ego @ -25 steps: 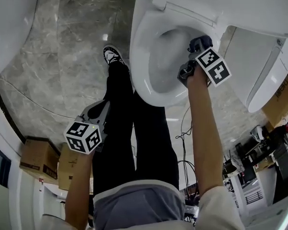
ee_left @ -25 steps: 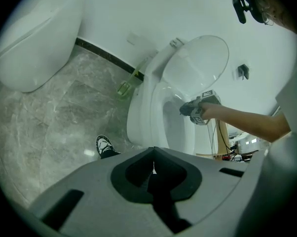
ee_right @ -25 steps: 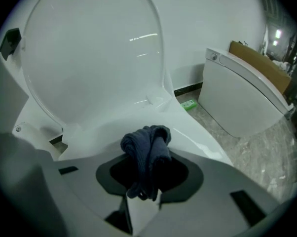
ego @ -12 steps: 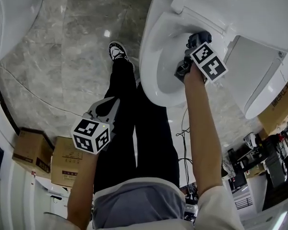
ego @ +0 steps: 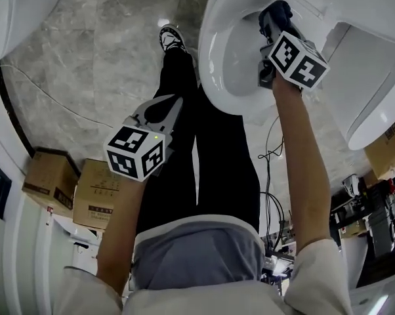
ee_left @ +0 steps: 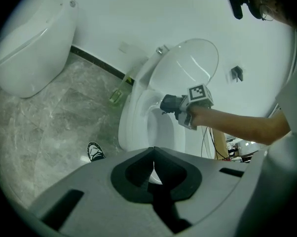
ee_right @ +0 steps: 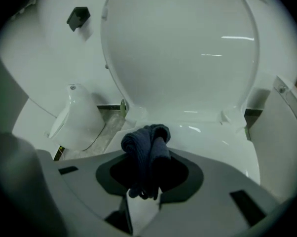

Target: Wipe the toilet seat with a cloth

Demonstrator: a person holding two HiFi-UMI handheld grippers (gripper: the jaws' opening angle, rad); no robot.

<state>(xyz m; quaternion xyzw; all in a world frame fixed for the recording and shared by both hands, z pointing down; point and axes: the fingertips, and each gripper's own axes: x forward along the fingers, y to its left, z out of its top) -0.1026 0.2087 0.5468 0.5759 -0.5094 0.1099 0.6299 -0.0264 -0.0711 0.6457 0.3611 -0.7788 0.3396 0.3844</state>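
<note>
The white toilet seat (ego: 214, 77) rings the bowl at the top of the head view, and its lid (ee_left: 188, 68) stands raised. My right gripper (ego: 275, 20) is shut on a bunched dark blue cloth (ego: 277, 8) at the seat's rear right part, close to the hinge. In the right gripper view the cloth (ee_right: 147, 149) bulges out between the jaws of the right gripper (ee_right: 147, 174), over the seat's back (ee_right: 203, 132) and below the lid (ee_right: 183, 48). My left gripper (ego: 170, 104) hangs shut and empty beside the person's leg, away from the toilet; its jaws meet in the left gripper (ee_left: 153, 154) view.
The person's black trouser legs and a shoe (ego: 172, 39) stand on the grey marble floor before the bowl. Two cardboard boxes (ego: 99, 192) sit at the lower left. Another white toilet (ee_left: 30, 48) stands to the left, a white fixture (ego: 374, 104) to the right. Cables (ego: 271, 156) trail on the floor.
My right gripper has carried the cloth along the seat's right side toward the hinge. The left gripper stayed shut, shifting only slightly with the camera.
</note>
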